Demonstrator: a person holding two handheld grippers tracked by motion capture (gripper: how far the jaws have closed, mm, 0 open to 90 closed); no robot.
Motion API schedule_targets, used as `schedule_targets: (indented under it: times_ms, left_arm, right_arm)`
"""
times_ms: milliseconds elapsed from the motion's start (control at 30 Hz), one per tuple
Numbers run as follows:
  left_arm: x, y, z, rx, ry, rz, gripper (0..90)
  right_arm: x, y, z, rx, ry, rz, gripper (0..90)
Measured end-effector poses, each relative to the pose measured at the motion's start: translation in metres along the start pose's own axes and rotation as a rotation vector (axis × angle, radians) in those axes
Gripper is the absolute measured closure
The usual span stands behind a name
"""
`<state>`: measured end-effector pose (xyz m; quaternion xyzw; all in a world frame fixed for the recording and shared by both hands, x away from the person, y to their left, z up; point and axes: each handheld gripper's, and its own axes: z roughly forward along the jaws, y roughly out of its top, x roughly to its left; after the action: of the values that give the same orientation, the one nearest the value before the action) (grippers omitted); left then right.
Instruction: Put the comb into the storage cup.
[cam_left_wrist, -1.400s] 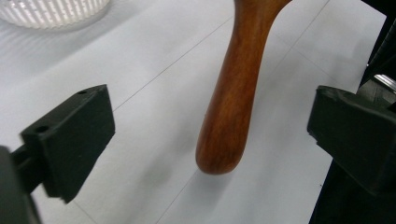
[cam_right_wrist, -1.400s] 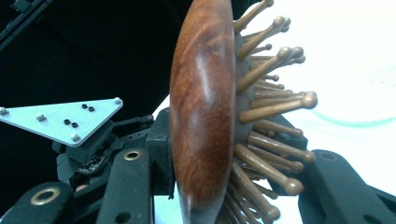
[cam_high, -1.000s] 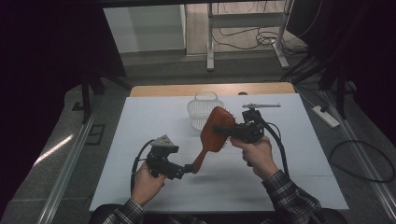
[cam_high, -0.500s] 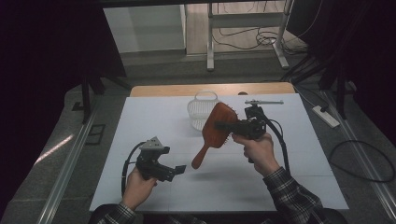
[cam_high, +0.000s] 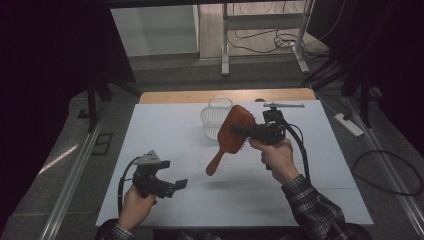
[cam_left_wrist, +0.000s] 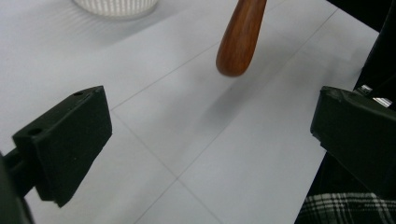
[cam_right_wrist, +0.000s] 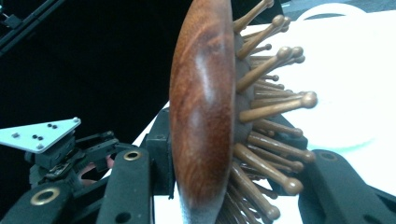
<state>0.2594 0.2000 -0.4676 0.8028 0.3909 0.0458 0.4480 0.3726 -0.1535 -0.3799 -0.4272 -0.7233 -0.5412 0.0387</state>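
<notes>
White table (cam_high: 165, 130), seen from above, with a bare wooden strip along its far edge; every place below is given relative to the white basket. White basket (cam_high: 216, 117), slatted and with a hoop handle, standing on the far middle of the table. Wooden hairbrush (cam_high: 231, 136), lifted off the table just in front of the basket and overlapping its near right side in the high view; its oval head is uppermost, its handle slopes down and to the left, and the rounded handle tip (cam_left_wrist: 239, 44) hangs over bare table nearer the person than the basket. Right gripper (cam_high: 252, 132), just right of the basket, grasping the hairbrush by its head: one black jaw lies against the polished back (cam_right_wrist: 203, 107), the other stands among the round-tipped wooden bristles (cam_right_wrist: 275, 105). Left gripper (cam_high: 176, 186), well in front of the basket and to its left, near the table's front edge, jaws released and wide apart with bare table between them
</notes>
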Motion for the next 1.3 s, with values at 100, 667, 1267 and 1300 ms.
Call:
schedule_targets:
  times_ms: [100, 667, 1267, 1300]
  left_arm:
    - [0.001, -0.004, -0.005, 0.0, 0.011, -0.004, 0.0]
    - [0.004, -0.024, -0.026, 0.019, 0.088, -0.015, 0.0]
    - [0.006, -0.035, -0.042, 0.022, 0.148, -0.041, 0.0]
    - [0.006, -0.035, -0.042, 0.02, 0.15, -0.044, 0.0]
  right_arm:
    - [-0.001, 0.003, 0.0, -0.005, 0.0, 0.001, 53.1]
    - [-0.008, 0.018, 0.001, -0.033, -0.011, 0.017, 53.1]
    - [-0.017, 0.041, 0.0, -0.08, -0.045, 0.026, 53.0]
    - [-0.018, 0.042, 0.0, -0.082, -0.047, 0.028, 53.0]
